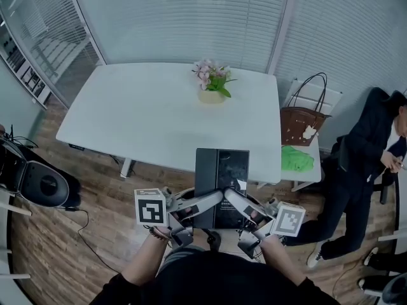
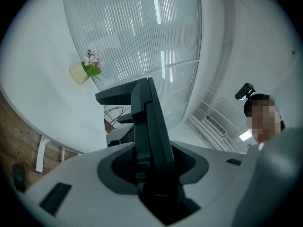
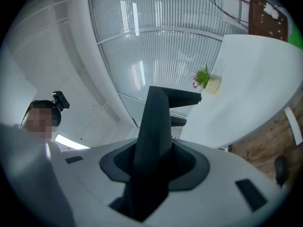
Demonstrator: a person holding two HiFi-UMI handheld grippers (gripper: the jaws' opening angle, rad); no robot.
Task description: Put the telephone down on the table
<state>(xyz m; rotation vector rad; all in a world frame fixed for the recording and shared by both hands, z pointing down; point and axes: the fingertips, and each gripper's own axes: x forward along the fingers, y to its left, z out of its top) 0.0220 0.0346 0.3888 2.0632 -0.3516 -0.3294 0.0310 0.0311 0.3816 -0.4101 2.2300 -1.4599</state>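
A flat black telephone [image 1: 220,182] hangs level between my two grippers, its far end over the near edge of the white table [image 1: 146,122]. From the left, my left gripper [image 1: 215,201] is shut on the telephone's near end, and my right gripper [image 1: 230,197] is shut on it from the right. In the left gripper view the telephone [image 2: 147,126] stands edge-on, clamped in the left gripper [image 2: 154,174]. The right gripper view shows the same telephone [image 3: 156,126] wedged in the right gripper [image 3: 147,174].
A pot of pink flowers [image 1: 212,84] stands at the table's far edge. Right of the table, a brown bag [image 1: 301,124] and a green cloth [image 1: 297,159] lie on a white stand. A person [image 1: 365,164] sits at far right. A black device [image 1: 38,182] and cables are on the floor at left.
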